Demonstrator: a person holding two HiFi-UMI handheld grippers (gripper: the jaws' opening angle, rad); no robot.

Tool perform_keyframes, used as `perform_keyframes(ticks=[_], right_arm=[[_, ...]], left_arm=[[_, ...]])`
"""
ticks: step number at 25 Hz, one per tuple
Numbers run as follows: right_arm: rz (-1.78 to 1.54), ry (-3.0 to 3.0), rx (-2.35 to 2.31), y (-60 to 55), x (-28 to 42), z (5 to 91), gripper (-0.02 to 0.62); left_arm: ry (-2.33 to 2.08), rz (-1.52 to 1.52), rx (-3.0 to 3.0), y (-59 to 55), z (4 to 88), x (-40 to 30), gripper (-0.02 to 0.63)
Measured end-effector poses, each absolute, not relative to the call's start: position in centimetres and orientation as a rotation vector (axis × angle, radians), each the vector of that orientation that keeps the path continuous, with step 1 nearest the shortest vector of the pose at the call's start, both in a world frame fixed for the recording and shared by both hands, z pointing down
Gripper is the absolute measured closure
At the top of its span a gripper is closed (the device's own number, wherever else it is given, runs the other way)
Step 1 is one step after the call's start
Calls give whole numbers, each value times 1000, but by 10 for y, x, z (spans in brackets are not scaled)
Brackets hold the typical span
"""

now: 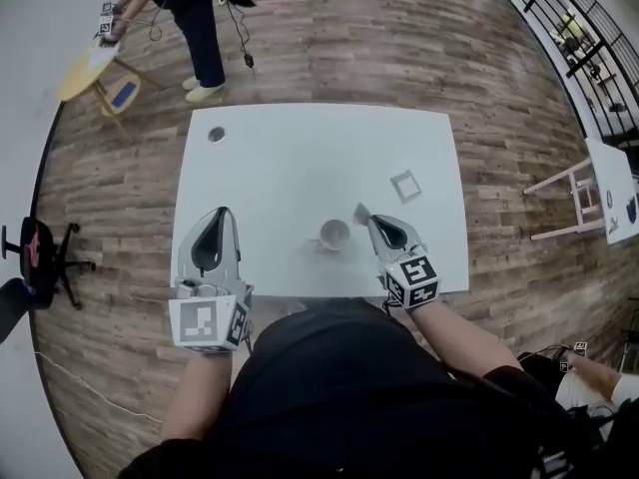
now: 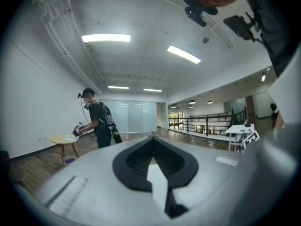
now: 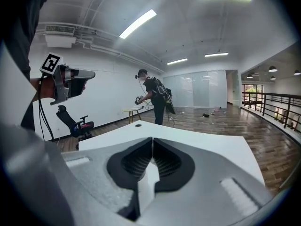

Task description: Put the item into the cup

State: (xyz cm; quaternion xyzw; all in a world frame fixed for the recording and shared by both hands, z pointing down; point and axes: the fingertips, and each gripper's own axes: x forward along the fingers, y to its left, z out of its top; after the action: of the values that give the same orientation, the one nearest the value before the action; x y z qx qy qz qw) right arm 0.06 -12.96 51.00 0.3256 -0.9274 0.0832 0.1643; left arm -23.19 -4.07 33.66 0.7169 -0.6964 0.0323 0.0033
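While the small white square frame (image 1: pixel 404 186) is lying flat on the white rectangular table (image 1: pixel 300 158), it is sitting outside the white round cup (image 1: pixel 334 235), at about two o'clock from it and apart. The right gripper (image 1: pixel 363 214) is hanging just beside the cup at three o'clock, its jaws pressing together, showing empty in its own view. The left gripper (image 1: pixel 222 214) is hanging at nine o'clock, well apart, its jaws likewise meeting. A small dark round disc (image 1: pixel 217 135) is resting at eleven o'clock.

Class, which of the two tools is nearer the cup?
The right tool, its tip just beside the cup; the left tool sits farther away, toward the table's left edge.
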Motion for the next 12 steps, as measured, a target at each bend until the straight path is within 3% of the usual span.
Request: perform_keyframes(ticks=[12], right_arm=[[248,-2658,811,-116,-25,517,586]], left_arm=[[-2234,71,2150,-23,342,-250,600]])
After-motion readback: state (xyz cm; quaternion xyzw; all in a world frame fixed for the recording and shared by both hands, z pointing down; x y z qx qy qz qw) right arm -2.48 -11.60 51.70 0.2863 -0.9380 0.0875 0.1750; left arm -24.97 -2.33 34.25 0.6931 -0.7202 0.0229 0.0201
